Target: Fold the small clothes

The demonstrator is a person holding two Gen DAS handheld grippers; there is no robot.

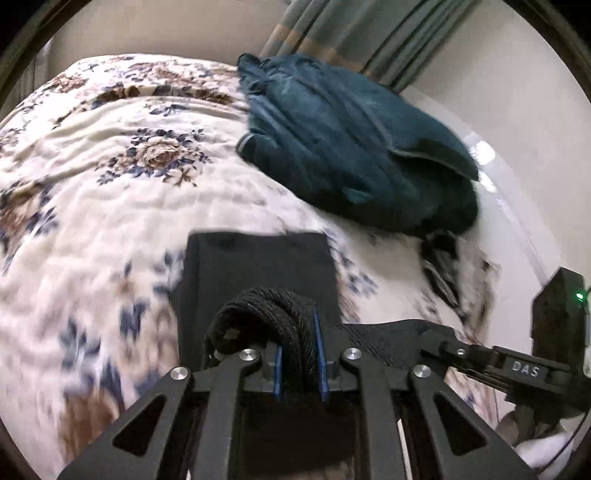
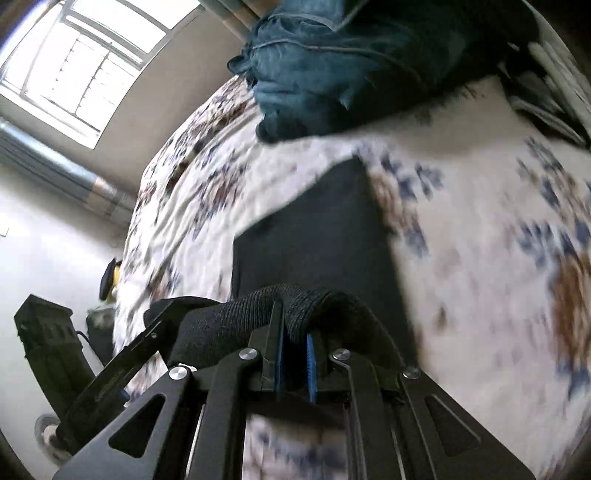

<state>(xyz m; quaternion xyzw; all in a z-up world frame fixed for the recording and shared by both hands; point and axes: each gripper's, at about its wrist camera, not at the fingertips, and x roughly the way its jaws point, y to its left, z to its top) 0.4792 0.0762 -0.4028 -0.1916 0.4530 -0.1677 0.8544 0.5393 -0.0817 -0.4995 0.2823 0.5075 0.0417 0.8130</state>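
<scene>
Left wrist view: your left gripper (image 1: 298,354) and right gripper (image 2: 293,354) each clamp a ribbed black knit hem of the dark garment (image 1: 258,273), which hangs over the near floral bedspread (image 1: 110,166). Thick bunched knit could slip out; the rumpled teal pile (image 1: 332,140) lies far right.

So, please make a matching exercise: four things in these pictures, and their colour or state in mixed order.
Things:
1. black garment
2. teal cloth pile
3. bedcover
4. curtain

States:
A. floral print, spread under everything
B. hanging behind the bed, grey-green with tan bands
C. pinched by the left gripper and the right gripper
D. bunched on the bed, held by nothing

Pairs: 1-C, 2-D, 3-A, 4-B
</scene>
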